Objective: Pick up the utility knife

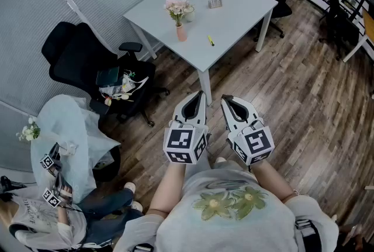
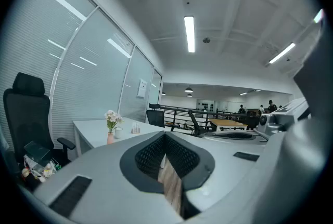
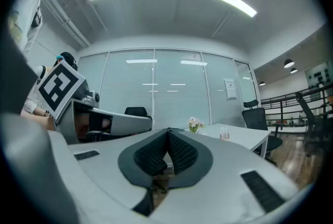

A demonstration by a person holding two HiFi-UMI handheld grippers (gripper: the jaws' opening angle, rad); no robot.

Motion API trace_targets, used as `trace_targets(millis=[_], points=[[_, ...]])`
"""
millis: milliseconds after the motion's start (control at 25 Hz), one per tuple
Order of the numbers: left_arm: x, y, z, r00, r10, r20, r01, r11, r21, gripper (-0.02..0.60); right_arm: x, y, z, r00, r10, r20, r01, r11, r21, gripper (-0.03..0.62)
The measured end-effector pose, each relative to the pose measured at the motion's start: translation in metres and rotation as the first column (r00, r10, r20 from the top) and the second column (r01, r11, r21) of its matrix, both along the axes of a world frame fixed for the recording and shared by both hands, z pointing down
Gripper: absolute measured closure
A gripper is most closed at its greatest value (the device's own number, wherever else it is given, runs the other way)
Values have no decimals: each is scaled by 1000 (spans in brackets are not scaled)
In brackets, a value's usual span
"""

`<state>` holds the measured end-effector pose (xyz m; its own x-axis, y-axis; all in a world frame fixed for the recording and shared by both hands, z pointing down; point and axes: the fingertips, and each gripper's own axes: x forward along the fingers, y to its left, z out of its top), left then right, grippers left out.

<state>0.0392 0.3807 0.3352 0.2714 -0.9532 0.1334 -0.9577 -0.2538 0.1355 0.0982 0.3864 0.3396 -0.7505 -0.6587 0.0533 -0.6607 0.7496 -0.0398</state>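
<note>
Yellow utility knife (image 1: pixel 210 41) lay on the white table (image 1: pixel 234 17), well ahead of you; you held the left gripper (image 1: pixel 199 95) and right gripper (image 1: pixel 225 98) fully closed on nothing, side by side

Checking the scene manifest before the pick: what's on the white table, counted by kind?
Yellow utility knife: 1
Pink vase with flowers: 1
White cup: 1
Small clear holder: 1
Total: 4

Table (image 1: pixel 236 14) with flower vase (image 1: pixel 181 32), mug (image 1: pixel 189 14), utility knife (image 1: pixel 210 41)
</note>
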Motion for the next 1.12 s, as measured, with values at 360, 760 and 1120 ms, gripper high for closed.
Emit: trace_targets(millis=[360,760,1120], points=[[4,-18,9,997,44,-67,-44,999,0,580,1,-23,9,1000,26,-7,-26,1000,-10,594],[-14,-88,20,997,49,-63,-49,999,-6,581,-22,-88,12,1000,11,-1,-11,1000,-1,594],[-58,-203,13,997,43,-60,-42,999,12,581,-63,-203,1,999,16,-33,-15,999,34,594]])
